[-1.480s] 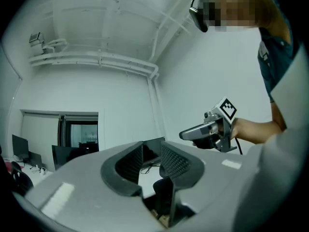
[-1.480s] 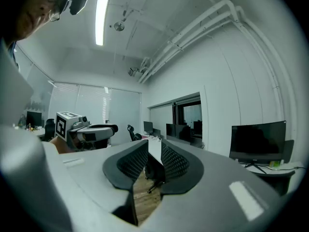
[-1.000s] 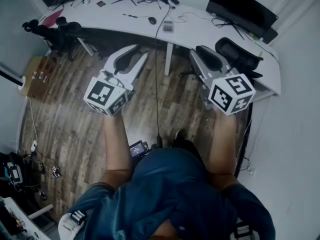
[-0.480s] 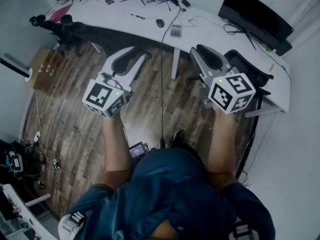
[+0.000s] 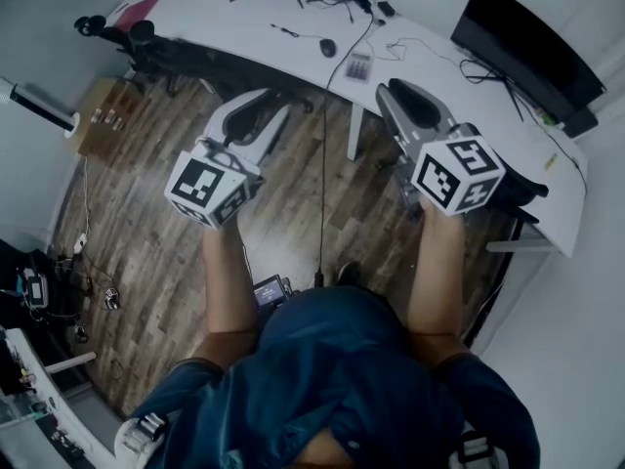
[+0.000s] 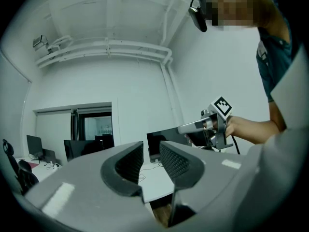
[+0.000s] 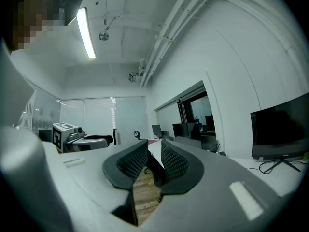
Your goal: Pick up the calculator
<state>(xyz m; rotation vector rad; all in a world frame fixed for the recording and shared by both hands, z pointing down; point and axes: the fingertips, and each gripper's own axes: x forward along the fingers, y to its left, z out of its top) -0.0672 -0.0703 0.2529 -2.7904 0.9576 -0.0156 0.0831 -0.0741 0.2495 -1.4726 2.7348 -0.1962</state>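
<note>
- Both tools are empty: left tool point(image 5: 262, 107) and right tool point(image 5: 405, 91) each show a narrow gap.
- On the white worktop point(image 5: 205, 8) lies the calculator point(image 5: 359, 66), well ahead of both.
- Probably the reach; next calls for closing in with jaws spread wider.

left hand-held gripper point(image 5: 259, 115): nearer desk point(image 5: 244, 27) | right hand-held gripper point(image 5: 410, 106): nearer desk | calculator point(image 5: 359, 66): lower in head view

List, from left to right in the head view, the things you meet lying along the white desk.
pink flat item → dark mouse → calculator → large black monitor
</note>
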